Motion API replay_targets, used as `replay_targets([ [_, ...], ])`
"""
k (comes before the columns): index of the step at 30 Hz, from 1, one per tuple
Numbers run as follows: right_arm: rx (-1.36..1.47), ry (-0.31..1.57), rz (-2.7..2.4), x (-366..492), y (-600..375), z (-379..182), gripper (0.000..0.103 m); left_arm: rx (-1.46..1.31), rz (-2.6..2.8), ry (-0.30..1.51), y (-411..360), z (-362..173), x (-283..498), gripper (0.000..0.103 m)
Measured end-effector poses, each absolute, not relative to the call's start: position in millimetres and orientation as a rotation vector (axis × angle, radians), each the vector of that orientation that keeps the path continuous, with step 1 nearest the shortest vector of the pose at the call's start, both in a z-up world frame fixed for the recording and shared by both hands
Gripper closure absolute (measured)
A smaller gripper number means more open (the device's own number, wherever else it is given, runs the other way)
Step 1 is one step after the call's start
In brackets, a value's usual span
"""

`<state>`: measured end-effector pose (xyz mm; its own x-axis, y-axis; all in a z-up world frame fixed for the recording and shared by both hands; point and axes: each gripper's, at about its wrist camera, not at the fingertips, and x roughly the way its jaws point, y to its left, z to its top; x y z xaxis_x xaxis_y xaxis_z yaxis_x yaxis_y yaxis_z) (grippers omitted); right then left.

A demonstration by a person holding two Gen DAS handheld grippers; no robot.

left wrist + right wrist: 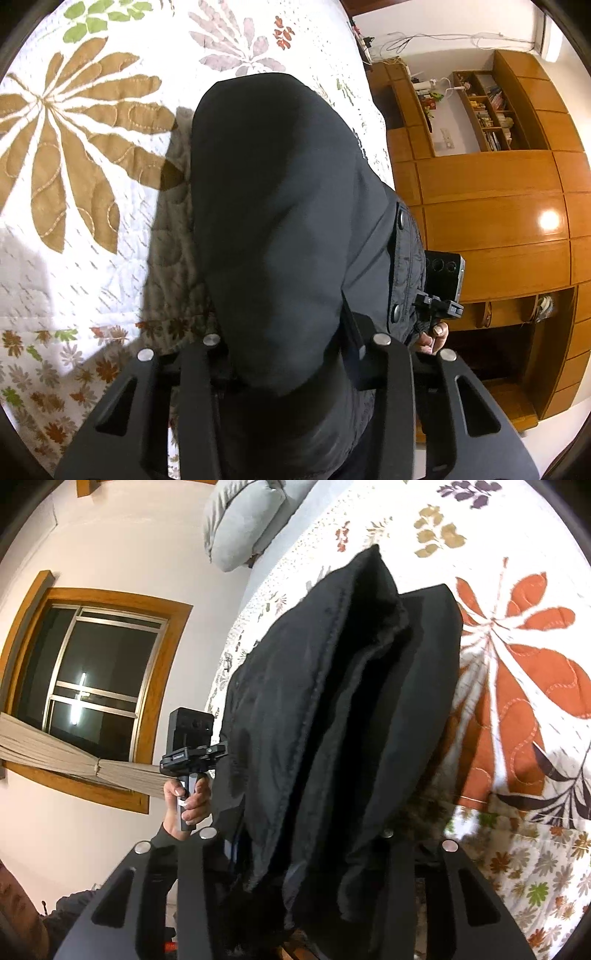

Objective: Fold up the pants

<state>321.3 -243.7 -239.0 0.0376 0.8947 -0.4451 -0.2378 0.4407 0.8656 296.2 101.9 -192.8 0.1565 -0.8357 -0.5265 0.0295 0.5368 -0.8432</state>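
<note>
The dark pants (273,206) hang between both grippers above the floral quilt (81,155). My left gripper (291,373) is shut on one end of the pants, with the cloth draped over and hiding its fingertips. My right gripper (295,864) is shut on the other end of the pants (343,709), which fall forward in deep folds over the quilt (517,664). Each wrist view shows the other hand-held gripper at the side: the right one (441,291) and the left one (192,753).
A wooden wardrobe with shelves (491,206) stands past the bed edge. A grey pillow (243,520) lies at the bed's head, beside a wall with a wood-framed window (92,686).
</note>
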Motion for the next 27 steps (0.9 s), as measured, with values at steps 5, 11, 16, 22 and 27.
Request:
replay_targets([
  [5, 0.672, 1.225, 0.998, 329, -241, -237, 0.060, -0.803, -0.719, 1.251, 113, -186, 296, 0.065],
  [11, 0.652, 1.206, 1.025, 343, -234, -231, 0.060, -0.795, -0.704, 1.217, 133, -170, 305, 0.065],
  [16, 0.628, 1.194, 1.053, 365, -220, -224, 0.060, -0.789, -0.678, 1.199, 157, -159, 325, 0.065],
  [22, 0.598, 1.189, 1.071, 401, -195, -215, 0.060, -0.772, -0.646, 1.187, 184, -149, 362, 0.066],
  [27, 0.573, 1.193, 1.072, 442, -167, -211, 0.060, -0.770, -0.621, 1.189, 208, -151, 405, 0.066],
])
